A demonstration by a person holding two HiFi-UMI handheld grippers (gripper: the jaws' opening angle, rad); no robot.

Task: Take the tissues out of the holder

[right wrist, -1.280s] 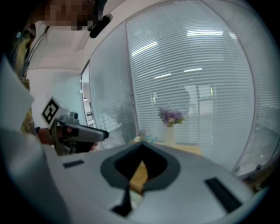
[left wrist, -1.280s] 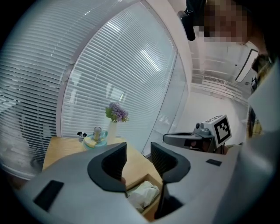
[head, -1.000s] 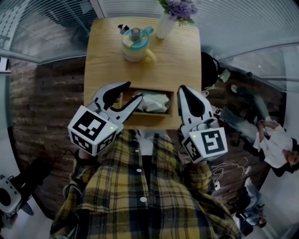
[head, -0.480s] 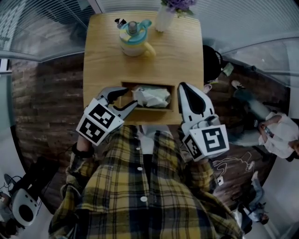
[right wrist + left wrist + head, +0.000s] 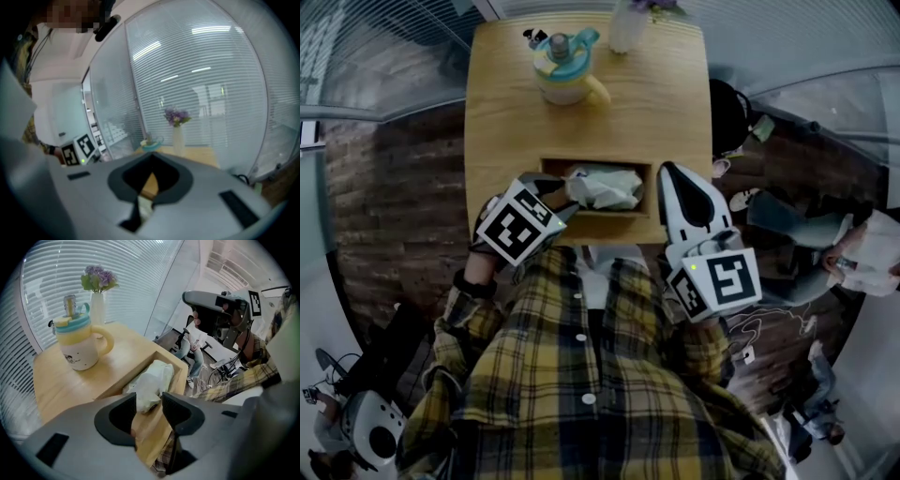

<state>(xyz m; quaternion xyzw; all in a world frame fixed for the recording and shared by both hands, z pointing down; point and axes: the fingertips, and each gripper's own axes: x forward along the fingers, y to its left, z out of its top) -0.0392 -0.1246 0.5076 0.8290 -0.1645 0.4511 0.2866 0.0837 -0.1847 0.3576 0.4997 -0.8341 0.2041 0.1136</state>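
**Change of state.** A second ago the left gripper [image 5: 557,199] stood off the near left corner of the open-topped wooden box holder [image 5: 600,225] with its jaws spread wide. It has since moved in over the holder's left end, turned its marker cube and brought the jaws in to a narrow gap. The left gripper view shows the near end of the crumpled white tissue wad [image 5: 605,187] in line with that gap. Wood is visible below the wad, and firm contact between pads and tissue cannot be confirmed.

The right gripper [image 5: 668,176] has barely moved. It rests just beside the holder's right end, jaws brought together with nothing between them.

**Meaning for the task.** The tissues remain inside the holder, on the light wooden table [image 5: 666,112] near its front edge. Judged from this, the approach is complete and the grasp is at hand; extraction is not yet done.

**Orientation.** The holder opens upward. The wad's long axis follows the holder's length, parallel to the table's near edge. One end points at the left gripper, the other toward the right gripper.

**Note.** The cream mug with a teal lid [image 5: 562,75] stands well apart, farther back on the table.
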